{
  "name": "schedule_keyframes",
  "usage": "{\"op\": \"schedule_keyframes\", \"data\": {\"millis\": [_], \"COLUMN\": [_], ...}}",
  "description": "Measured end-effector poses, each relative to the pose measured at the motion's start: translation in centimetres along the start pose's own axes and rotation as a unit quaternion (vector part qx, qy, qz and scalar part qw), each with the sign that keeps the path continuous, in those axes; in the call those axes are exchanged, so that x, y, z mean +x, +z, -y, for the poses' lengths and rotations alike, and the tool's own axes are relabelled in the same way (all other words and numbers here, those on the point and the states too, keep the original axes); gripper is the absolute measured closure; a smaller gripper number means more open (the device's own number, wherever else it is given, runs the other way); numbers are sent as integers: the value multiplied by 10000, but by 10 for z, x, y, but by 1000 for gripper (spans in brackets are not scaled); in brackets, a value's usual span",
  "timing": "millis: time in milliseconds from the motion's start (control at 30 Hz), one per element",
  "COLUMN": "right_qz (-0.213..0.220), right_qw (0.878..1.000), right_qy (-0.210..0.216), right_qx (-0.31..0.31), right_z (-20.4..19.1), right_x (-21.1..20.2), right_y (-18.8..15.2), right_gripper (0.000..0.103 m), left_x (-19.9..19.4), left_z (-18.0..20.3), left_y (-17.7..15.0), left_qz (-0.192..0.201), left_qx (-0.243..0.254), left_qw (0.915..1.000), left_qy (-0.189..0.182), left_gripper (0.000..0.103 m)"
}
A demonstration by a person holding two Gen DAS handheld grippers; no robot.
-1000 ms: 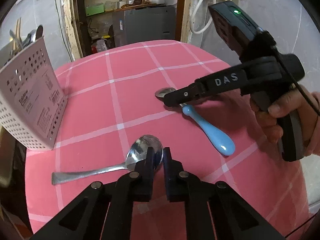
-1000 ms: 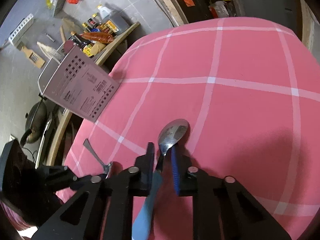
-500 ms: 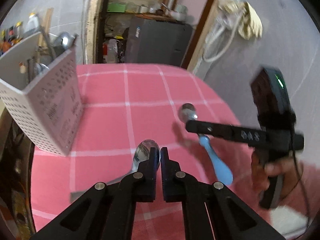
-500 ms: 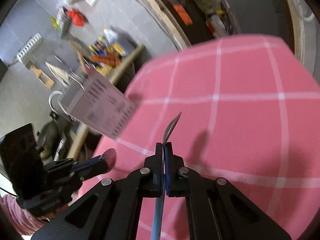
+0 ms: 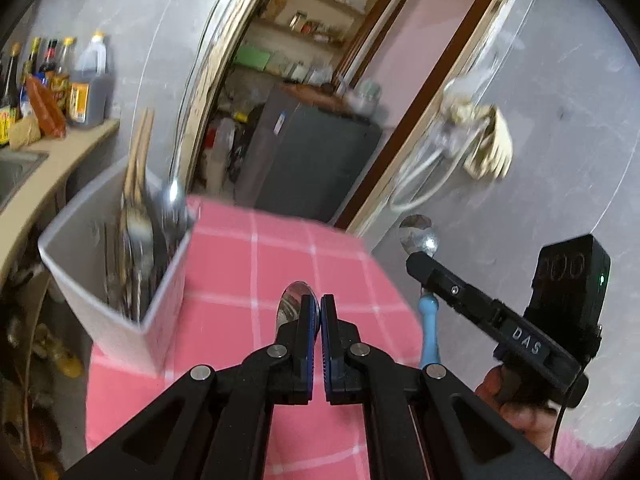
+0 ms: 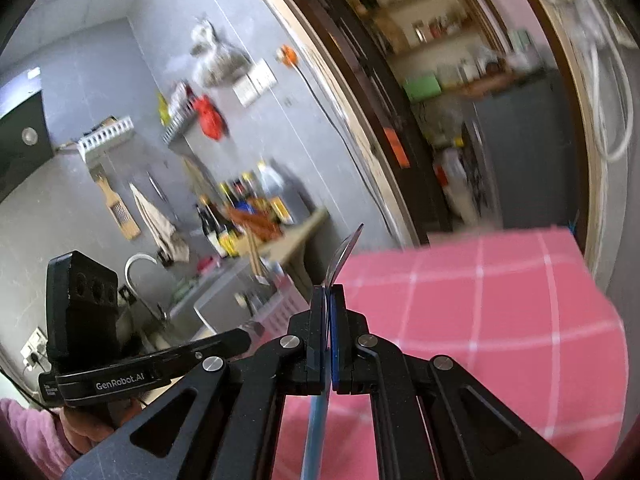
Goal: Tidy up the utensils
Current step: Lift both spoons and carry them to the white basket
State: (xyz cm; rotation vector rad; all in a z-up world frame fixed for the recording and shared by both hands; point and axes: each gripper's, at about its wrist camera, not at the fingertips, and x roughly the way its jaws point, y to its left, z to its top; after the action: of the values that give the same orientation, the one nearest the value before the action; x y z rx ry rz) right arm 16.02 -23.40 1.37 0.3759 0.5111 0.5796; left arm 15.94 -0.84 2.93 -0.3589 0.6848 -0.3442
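Both spoons lifted off surface (image 5: 248,280); my left gripper (image 5: 320,312) clamps steel spoon (image 5: 294,300), right gripper (image 6: 329,300) clamps blue-handled spoon (image 6: 342,256).

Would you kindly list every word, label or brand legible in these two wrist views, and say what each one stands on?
"DAS": on the side of the right gripper, seen in the left wrist view.
"GenRobot.AI": on the side of the left gripper, seen in the right wrist view.
Bottle labels on the counter: too blurred to read.
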Motion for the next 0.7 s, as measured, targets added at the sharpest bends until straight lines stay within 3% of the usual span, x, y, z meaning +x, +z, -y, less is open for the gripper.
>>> {"op": "schedule_keyframes", "data": {"millis": [333, 700], "right_qz": [989, 1256], "right_qw": [9947, 9915], "right_qy": [88, 28], "right_qx": [-264, -328], "right_z": [-62, -89], "right_x": [-4, 4], "right_y": [48, 61], "right_gripper": [101, 101], "left_x": [-37, -42], "left_z": [-6, -18], "left_y": [55, 73], "left_qz": [761, 821], "left_qx": [94, -127], "left_qw": [9969, 9941], "left_qy": [-175, -702], "left_gripper": [98, 99]}}
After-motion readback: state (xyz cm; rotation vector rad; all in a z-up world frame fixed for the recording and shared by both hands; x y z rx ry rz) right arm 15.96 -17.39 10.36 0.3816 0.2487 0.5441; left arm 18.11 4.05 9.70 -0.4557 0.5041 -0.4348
